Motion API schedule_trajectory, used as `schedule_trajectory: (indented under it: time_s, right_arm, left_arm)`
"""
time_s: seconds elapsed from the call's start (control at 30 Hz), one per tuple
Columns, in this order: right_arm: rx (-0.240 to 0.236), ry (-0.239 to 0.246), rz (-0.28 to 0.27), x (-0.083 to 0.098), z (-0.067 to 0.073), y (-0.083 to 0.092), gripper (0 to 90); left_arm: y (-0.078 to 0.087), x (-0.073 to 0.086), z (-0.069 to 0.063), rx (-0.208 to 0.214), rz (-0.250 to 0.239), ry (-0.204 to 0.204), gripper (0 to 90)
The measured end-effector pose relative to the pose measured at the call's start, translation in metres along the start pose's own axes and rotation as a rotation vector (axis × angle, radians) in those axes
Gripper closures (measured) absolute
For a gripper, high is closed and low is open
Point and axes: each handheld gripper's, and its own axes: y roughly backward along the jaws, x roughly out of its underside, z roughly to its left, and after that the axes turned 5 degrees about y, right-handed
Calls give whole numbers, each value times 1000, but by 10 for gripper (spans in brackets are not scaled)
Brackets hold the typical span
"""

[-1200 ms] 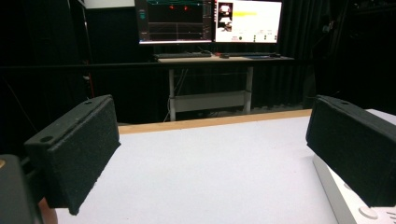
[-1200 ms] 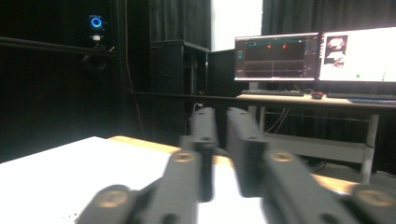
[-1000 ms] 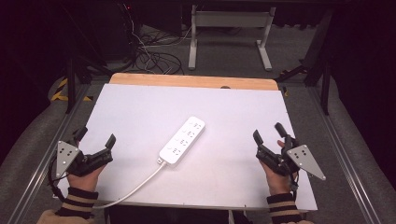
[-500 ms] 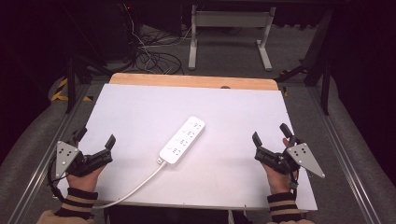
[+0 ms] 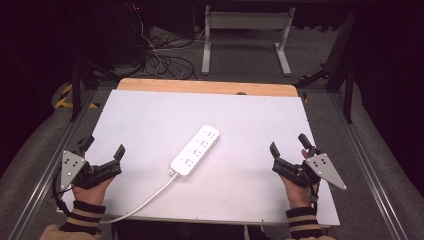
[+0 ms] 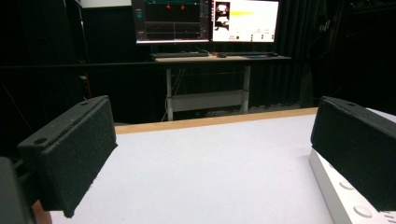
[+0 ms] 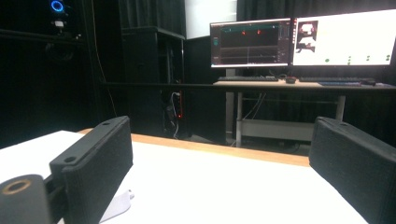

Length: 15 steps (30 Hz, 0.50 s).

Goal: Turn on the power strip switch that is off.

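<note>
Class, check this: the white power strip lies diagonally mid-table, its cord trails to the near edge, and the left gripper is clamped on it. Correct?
Not quite. The high view shows the left gripper open and apart from the power strip. The diagonal lie and the cord are right.

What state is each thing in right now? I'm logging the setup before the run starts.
power strip: lying flat mid-table, sockets empty, cord trailing off the near edge
left gripper: open, holding nothing
right gripper: open, holding nothing
monitors: switched on
</note>
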Motion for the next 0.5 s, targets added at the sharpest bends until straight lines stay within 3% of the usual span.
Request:
schedule_trajectory:
  time_s: [0.2, 0.5]
  right_arm:
    - [1, 8, 14, 1, 2, 1, 74]
    - [-5, -20, 46, 3, -1, 3, 86]
  left_arm:
    - [3, -2, 1, 0, -14, 17, 8]
    - [0, -1, -2, 14, -2, 13, 1]
